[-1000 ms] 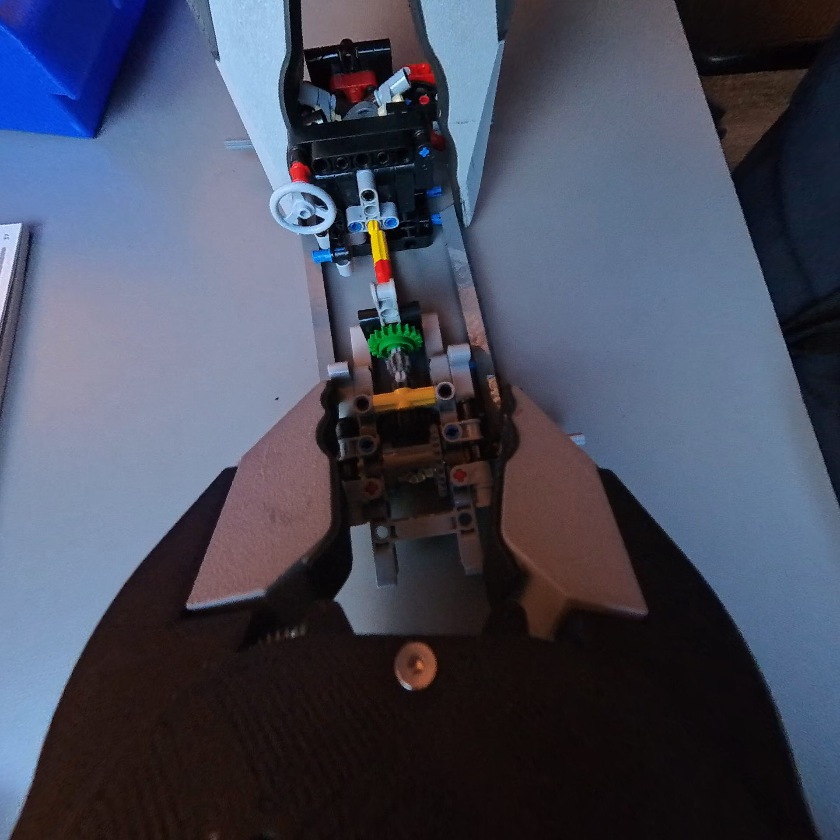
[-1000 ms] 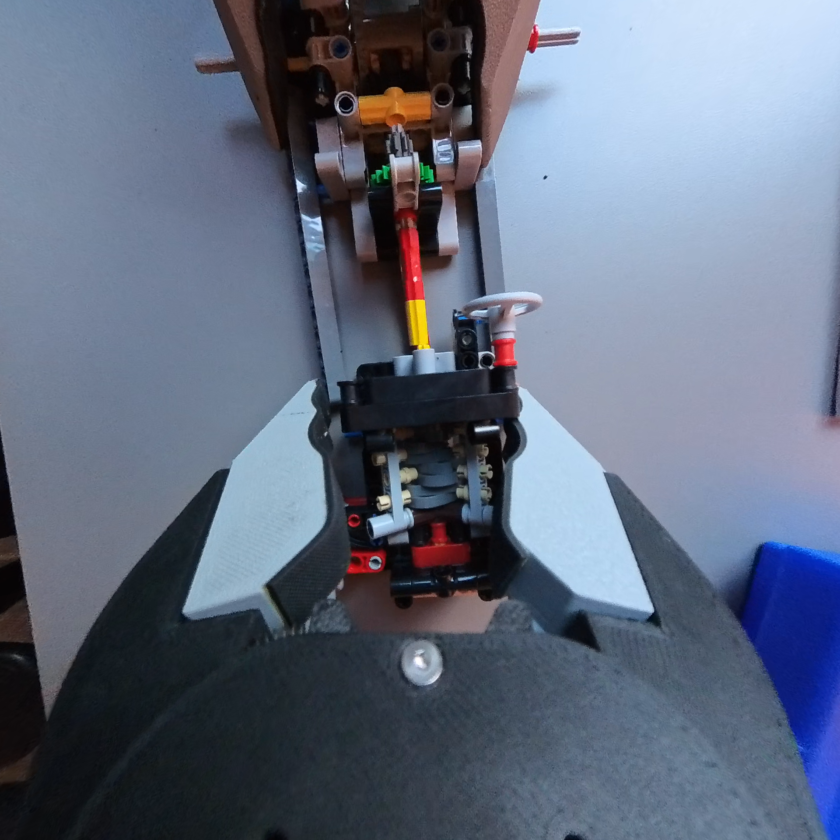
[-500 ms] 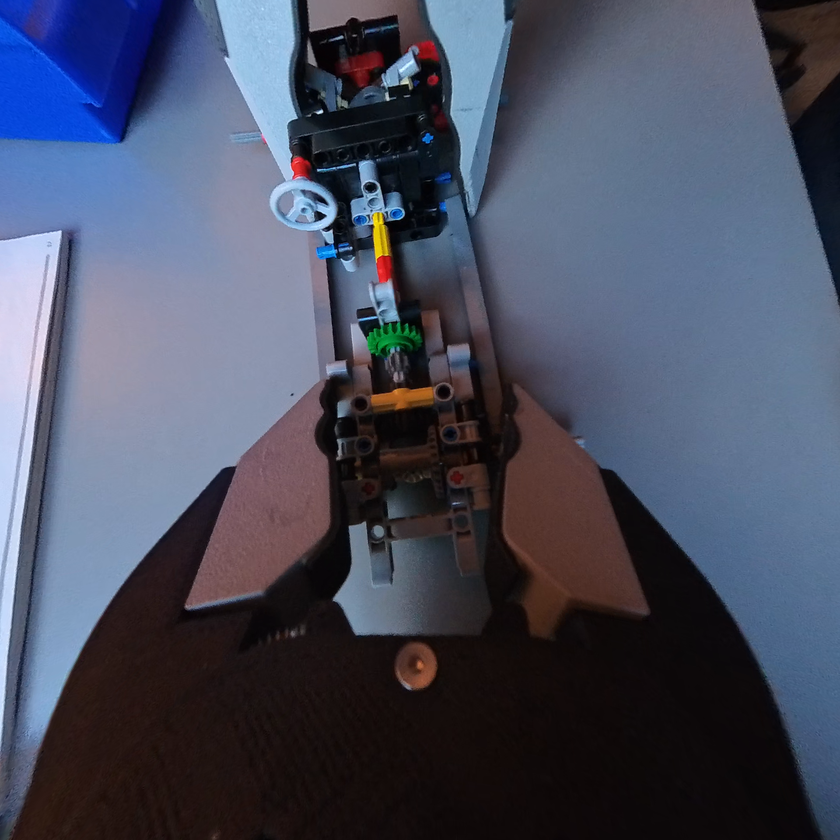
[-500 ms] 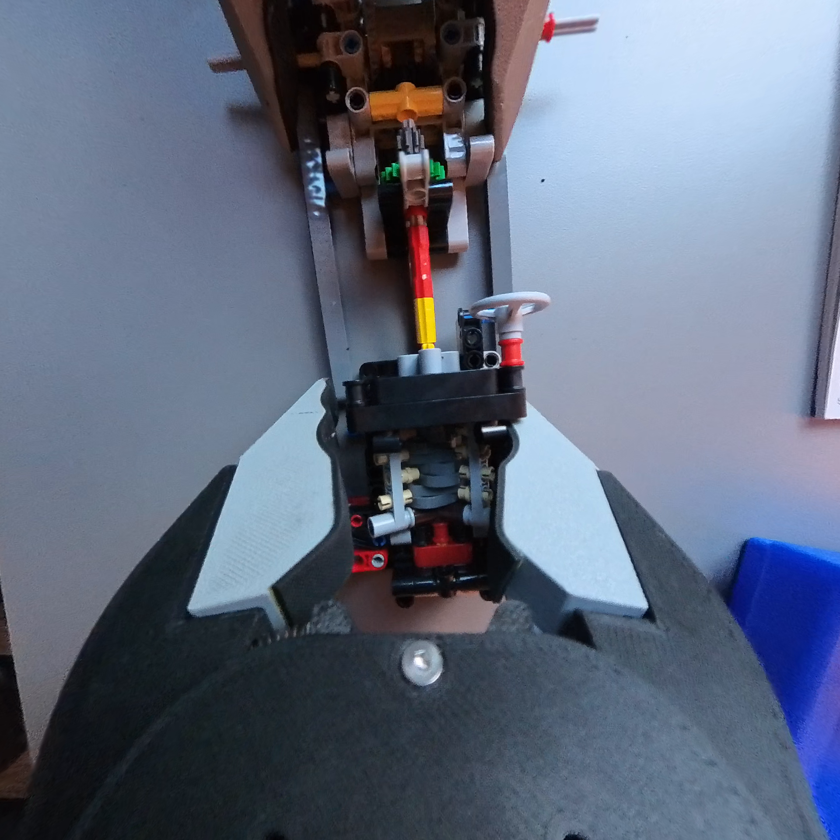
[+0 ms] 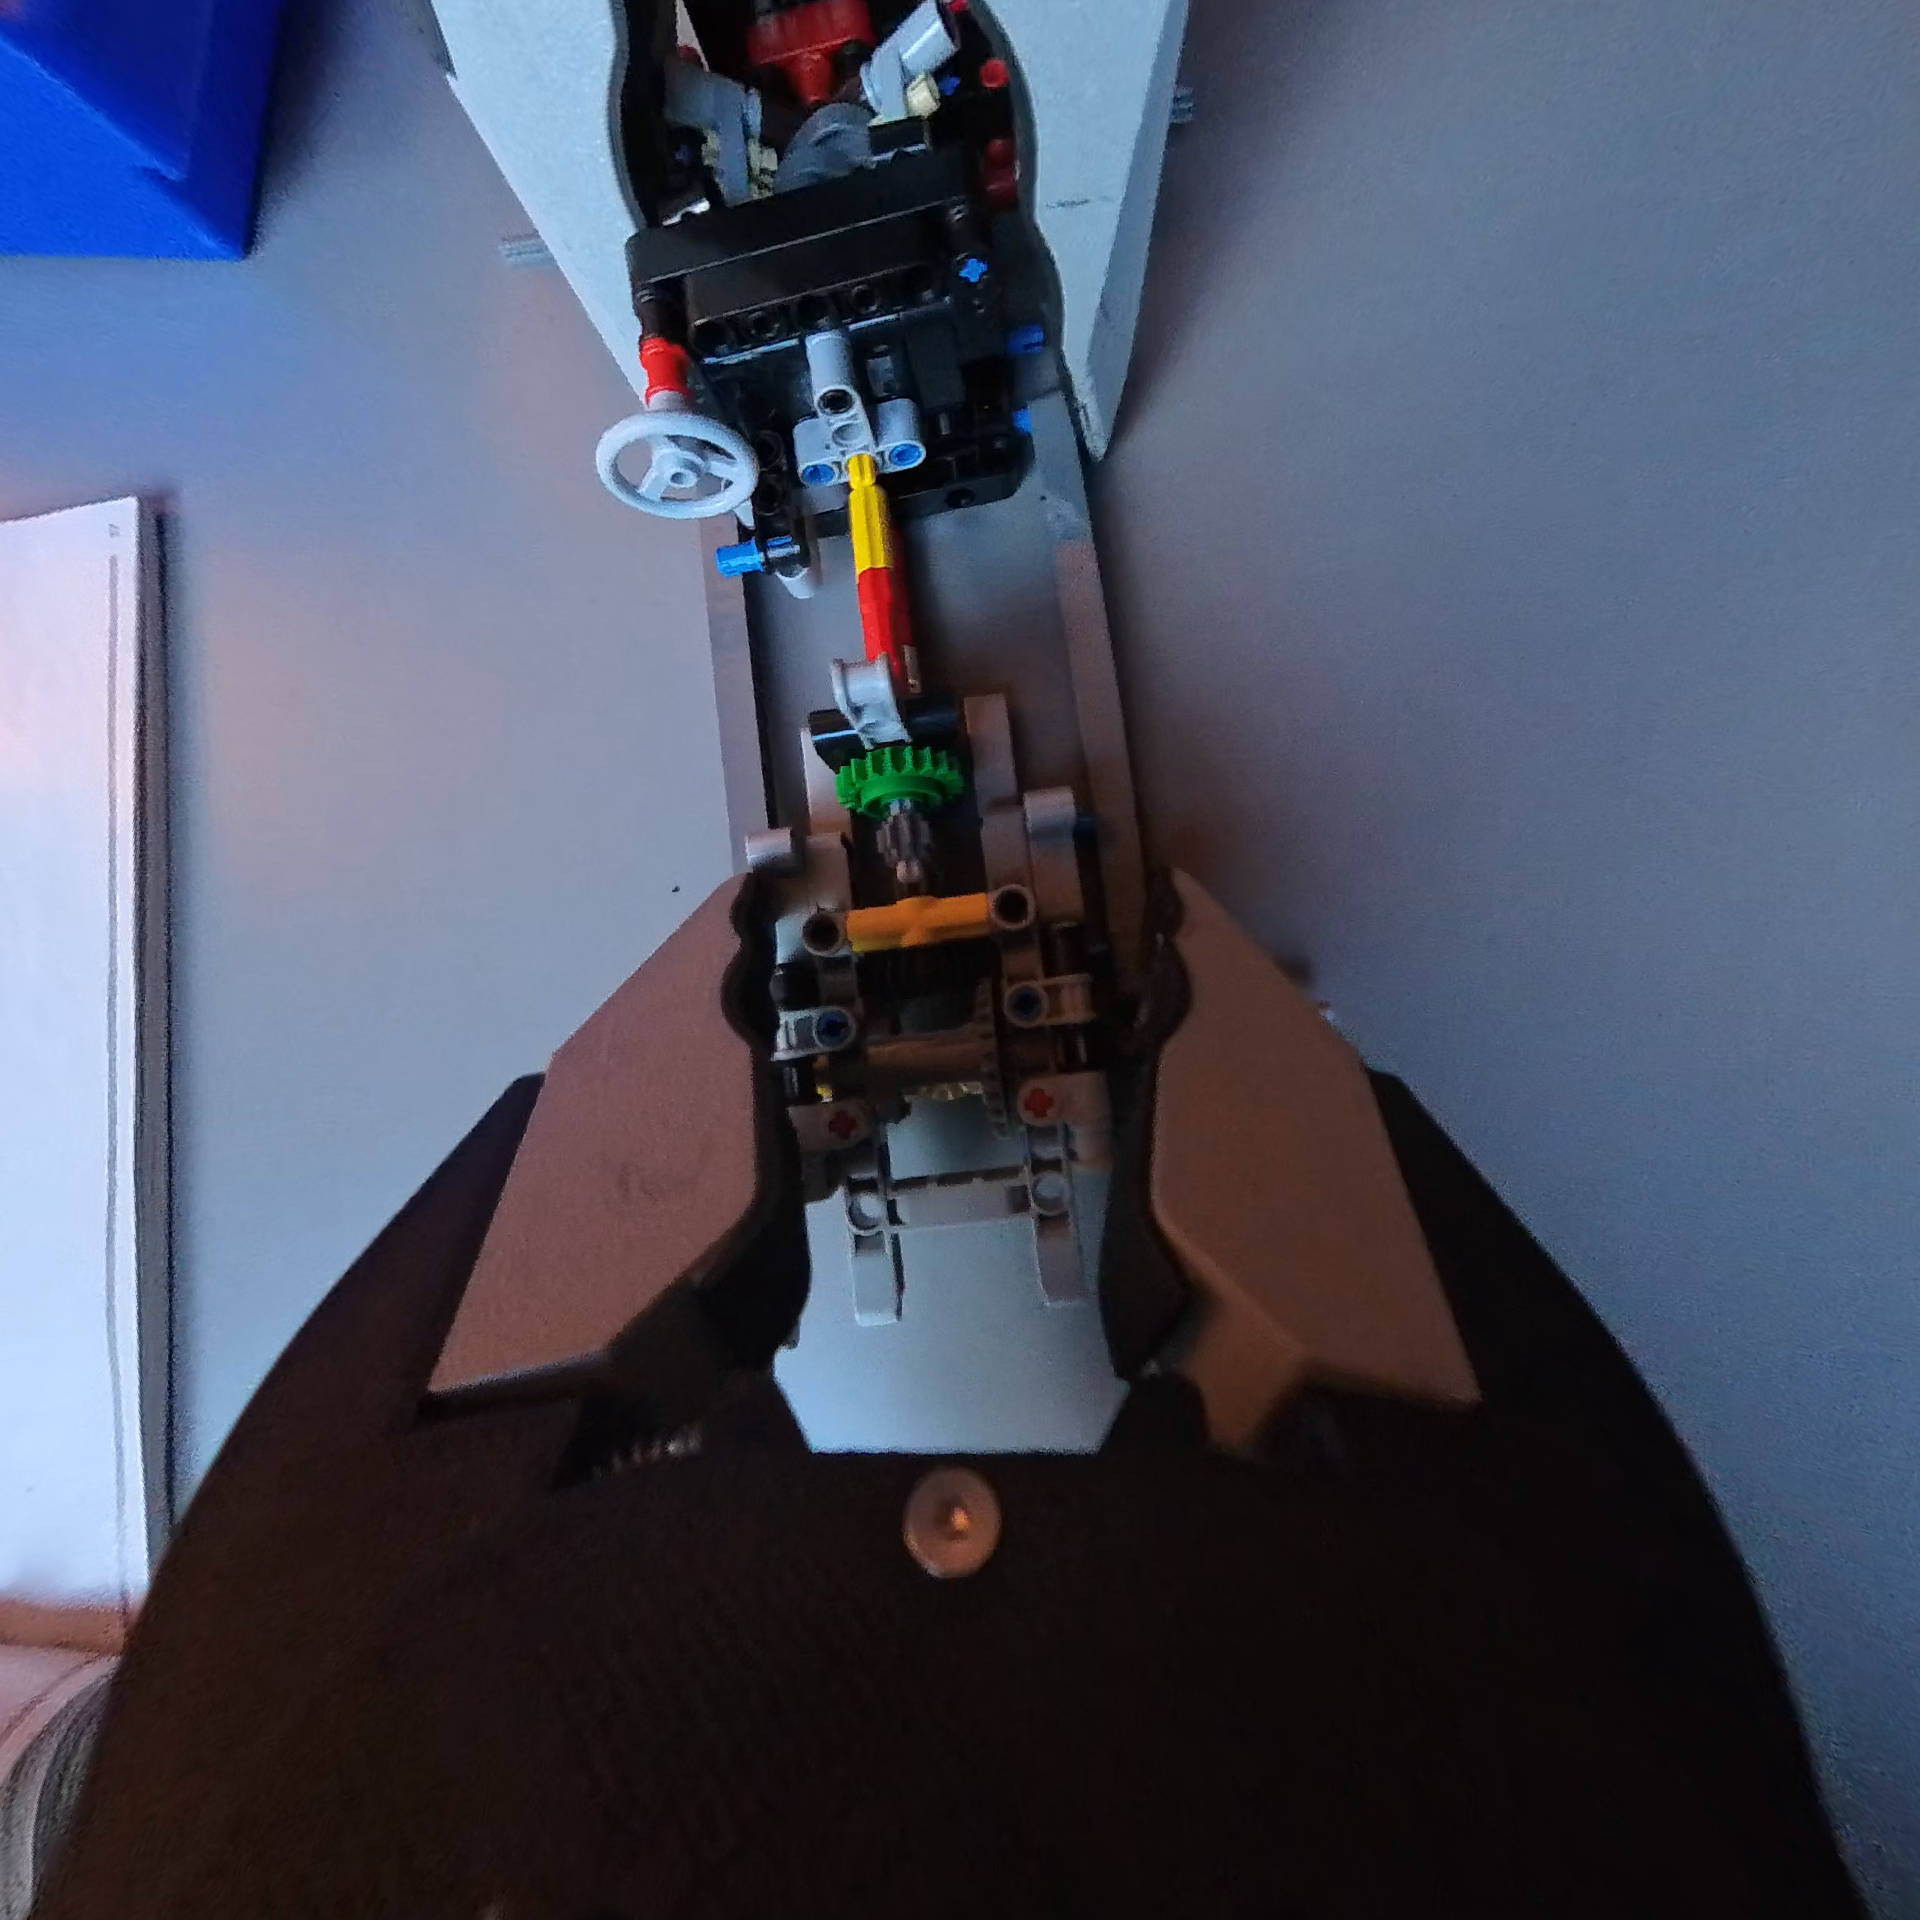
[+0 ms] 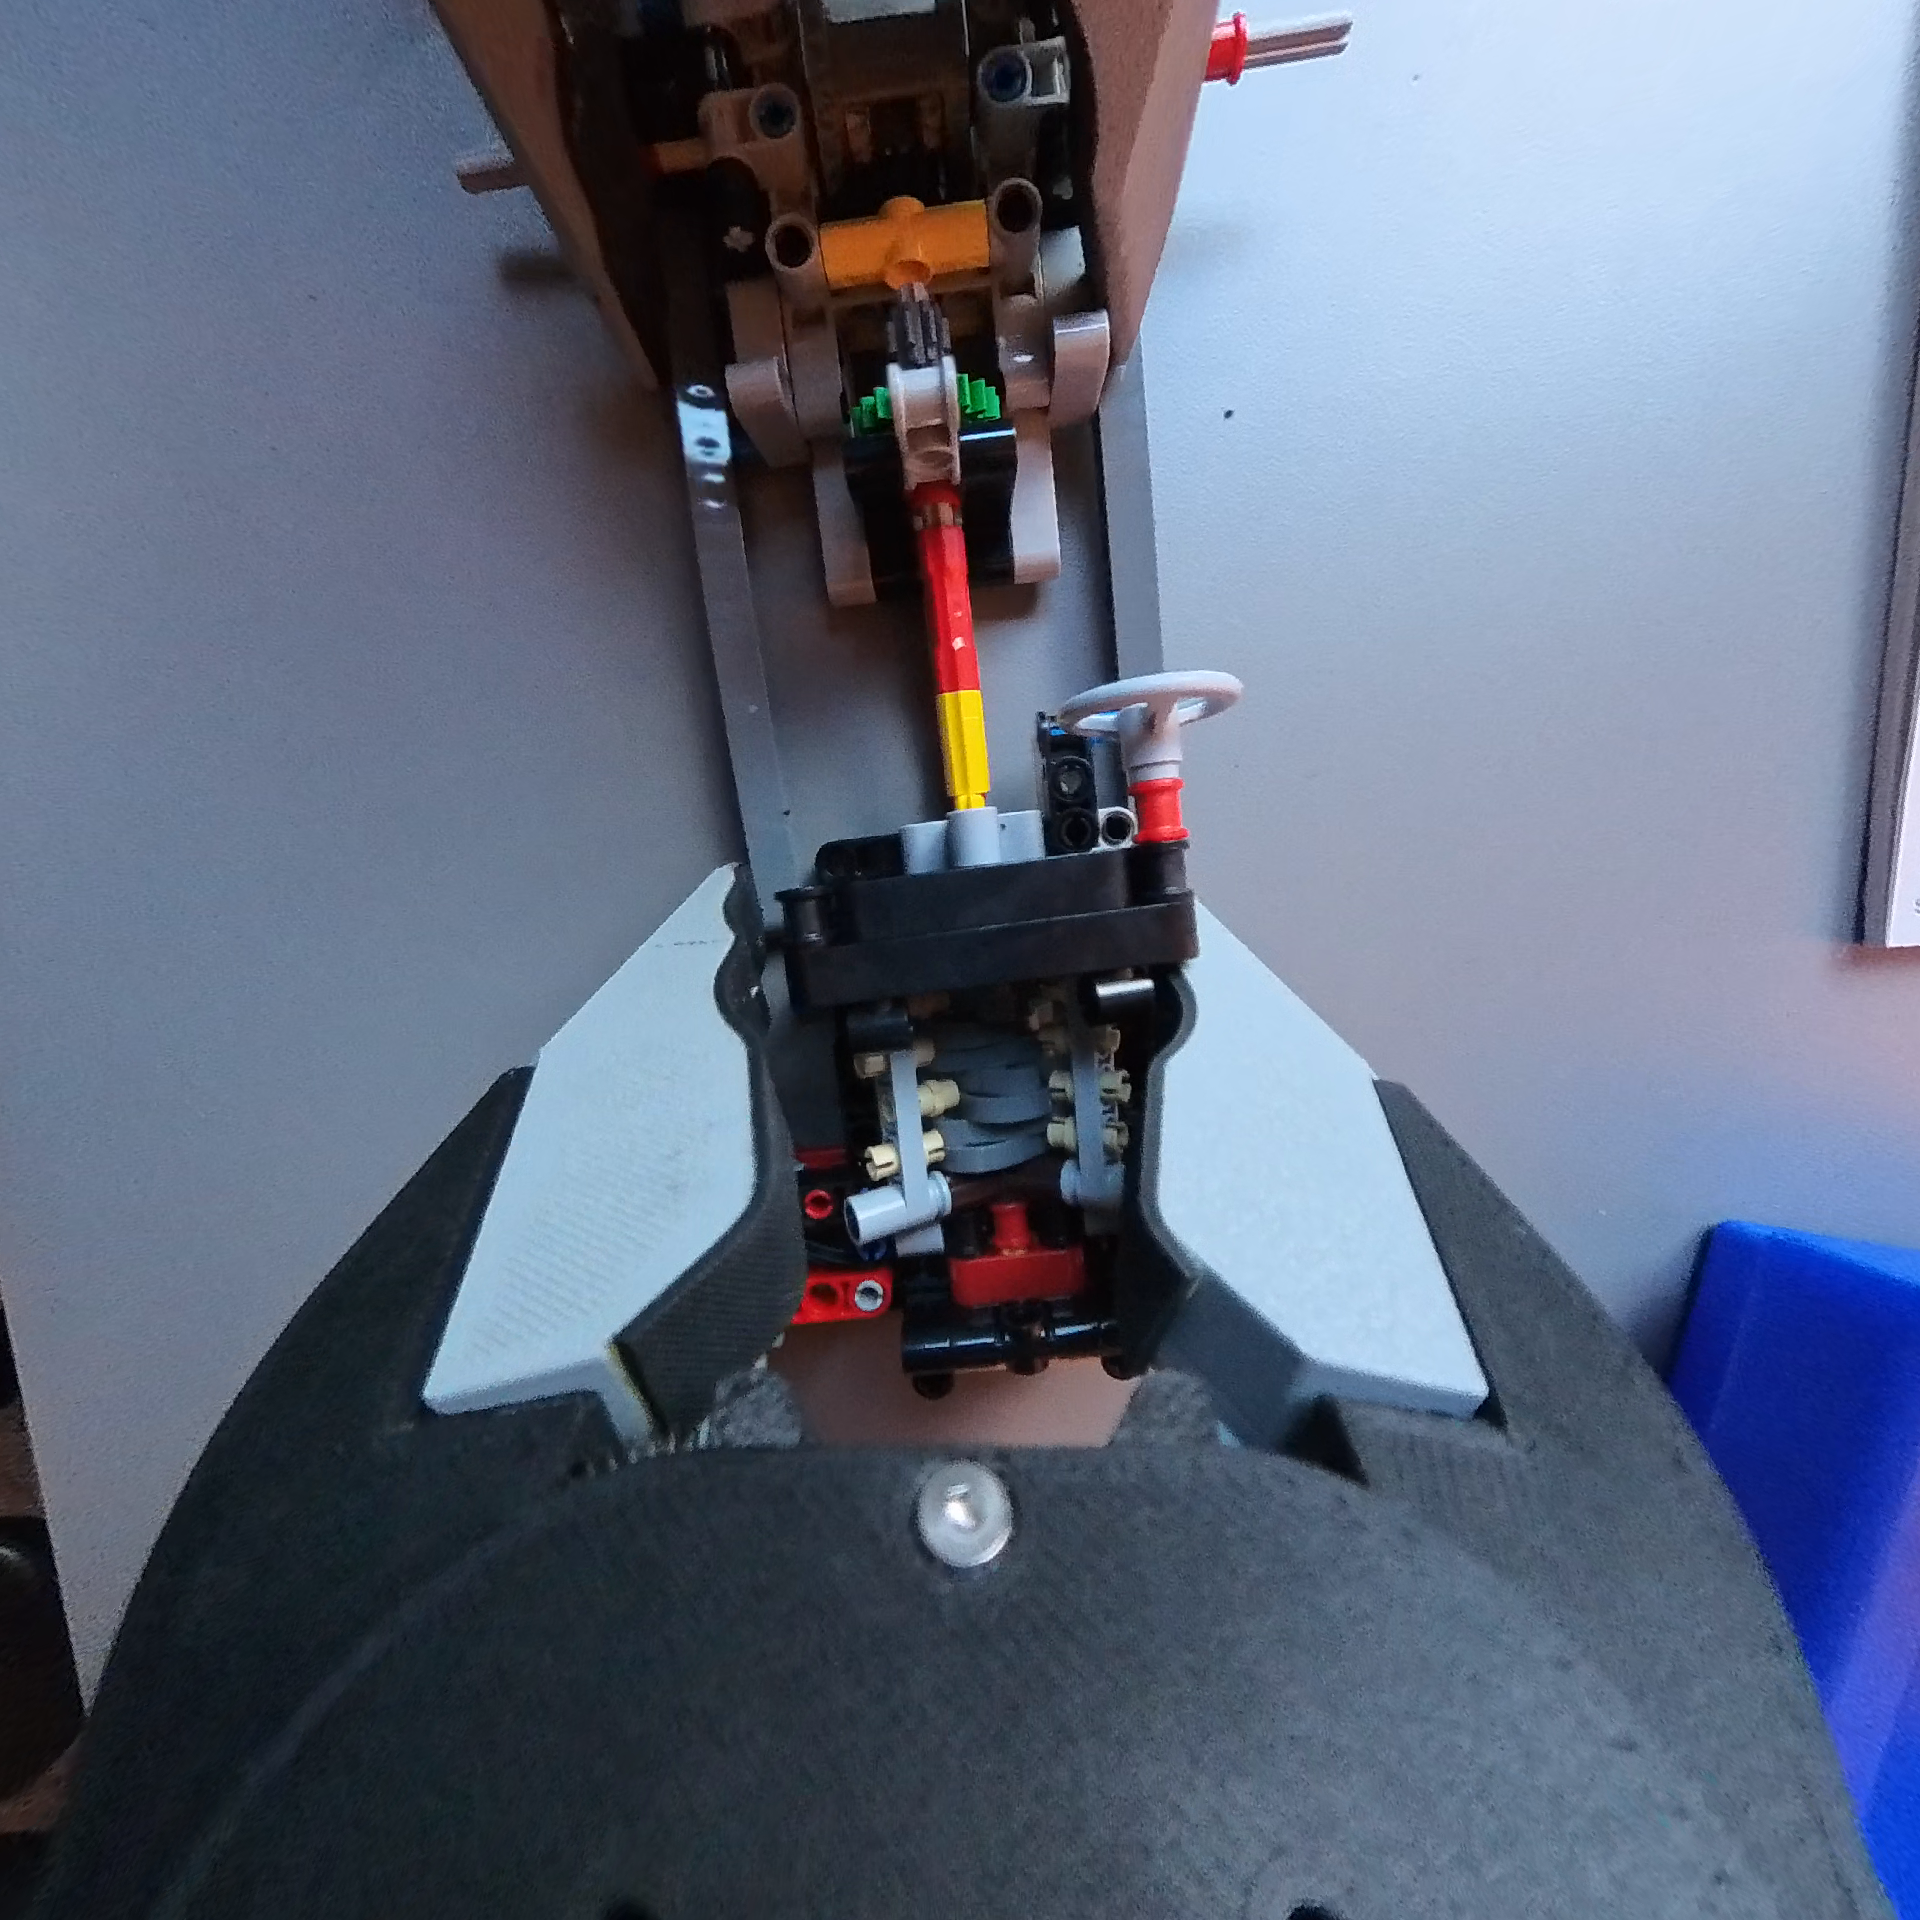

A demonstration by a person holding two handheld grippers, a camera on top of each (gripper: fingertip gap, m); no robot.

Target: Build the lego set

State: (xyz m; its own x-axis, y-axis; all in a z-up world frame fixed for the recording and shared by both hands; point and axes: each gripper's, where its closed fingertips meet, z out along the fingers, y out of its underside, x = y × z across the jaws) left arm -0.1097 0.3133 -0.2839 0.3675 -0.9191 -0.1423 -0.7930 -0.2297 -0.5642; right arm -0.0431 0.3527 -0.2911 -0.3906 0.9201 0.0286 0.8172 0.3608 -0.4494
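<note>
A long brick-built car chassis [image 5: 878, 582] spans between my two grippers above the grey table [image 5: 1507, 623]. It has a red and yellow shaft, a green gear [image 5: 899, 790] and a pale steering wheel [image 5: 675, 473]. My left gripper [image 5: 956, 904] is shut on its grey axle end, with both pads pressed on the sides. My right gripper [image 6: 966, 935] is shut on the black engine end [image 6: 987, 925]. The shaft [image 6: 956, 665] and the wheel [image 6: 1148, 696] also show in the right wrist view. Each view shows the other gripper's fingers [image 5: 540, 125] [image 6: 1143, 156] at the top.
A blue bin [image 5: 114, 125] stands at the far left of the table and shows at lower right in the right wrist view [image 6: 1808, 1507]. A white booklet [image 5: 62, 1039] lies at the left, also in the right wrist view [image 6: 1896, 727]. The table edge [image 6: 31, 1351] runs down the left.
Both grippers have carried the chassis across the table toward the booklet, which has come further into view. Both grasps hold unchanged.
</note>
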